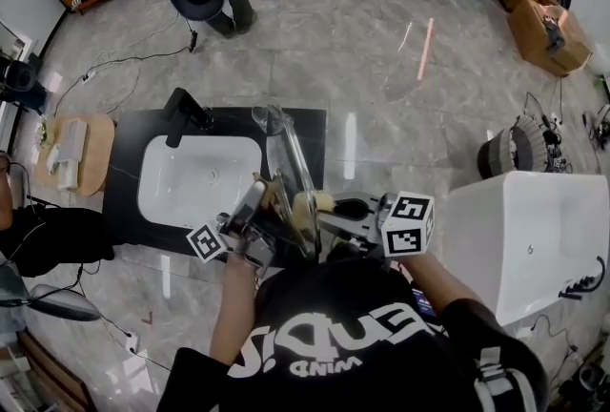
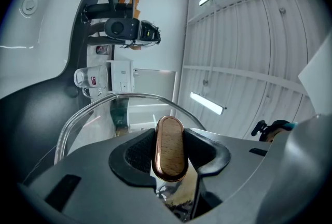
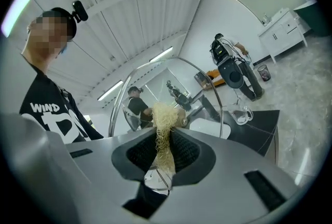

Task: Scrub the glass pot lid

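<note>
Glass pot lid (image 1: 289, 174): clear, round and steel-rimmed, held on edge just right of the white basin (image 1: 191, 174) over the black counter (image 1: 129, 162). The head view shows it only as a thin arc, its near part lost behind the person's black shirt (image 1: 381, 343). Its oval wooden knob (image 2: 170, 142), copper-edged, is clamped between the ribbed black pads of the left gripper (image 2: 171, 166). Right gripper (image 3: 165, 153): jaws closed on a pale, stringy fibre scrubber (image 3: 164, 116), its lower end buried between the pads and its tuft at the lid's right face, contact with the glass not discernible.
</note>
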Demonstrator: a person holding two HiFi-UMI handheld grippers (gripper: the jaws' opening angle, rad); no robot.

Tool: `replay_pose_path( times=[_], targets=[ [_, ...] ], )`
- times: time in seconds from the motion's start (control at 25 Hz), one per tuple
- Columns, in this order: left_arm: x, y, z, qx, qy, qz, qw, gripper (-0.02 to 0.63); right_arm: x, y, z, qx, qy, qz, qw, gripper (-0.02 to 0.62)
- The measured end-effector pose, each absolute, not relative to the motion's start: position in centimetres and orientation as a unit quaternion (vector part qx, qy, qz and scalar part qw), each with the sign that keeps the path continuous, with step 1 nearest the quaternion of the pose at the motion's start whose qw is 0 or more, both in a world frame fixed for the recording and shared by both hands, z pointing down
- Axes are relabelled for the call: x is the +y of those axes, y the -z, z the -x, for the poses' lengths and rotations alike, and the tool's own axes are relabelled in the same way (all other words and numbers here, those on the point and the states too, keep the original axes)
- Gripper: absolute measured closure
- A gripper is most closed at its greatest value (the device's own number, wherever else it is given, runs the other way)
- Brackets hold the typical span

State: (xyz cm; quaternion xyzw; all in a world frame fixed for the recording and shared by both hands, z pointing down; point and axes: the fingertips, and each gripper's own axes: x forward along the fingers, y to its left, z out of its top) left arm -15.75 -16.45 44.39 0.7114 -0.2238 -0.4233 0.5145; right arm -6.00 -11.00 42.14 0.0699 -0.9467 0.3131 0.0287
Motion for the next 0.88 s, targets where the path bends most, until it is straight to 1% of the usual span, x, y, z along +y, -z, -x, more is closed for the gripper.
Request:
replay_pose_path(
  times=[0.32, 0.88],
  targets=[
    [-16.3, -44.7, 14.6, -0.215, 0.401, -0.721, 0.522, 0.426, -15.1, -39.6, 5.8, -0.947, -0.304, -0.104, -0.006, 0.538],
    [-15.6, -43.8, 13.3, -0.177, 0.395, -0.736, 0.52, 0.426, -19.6, -40.1, 6.5, -0.938, -0.307, -0.162, -0.02, 0.538]
  ],
)
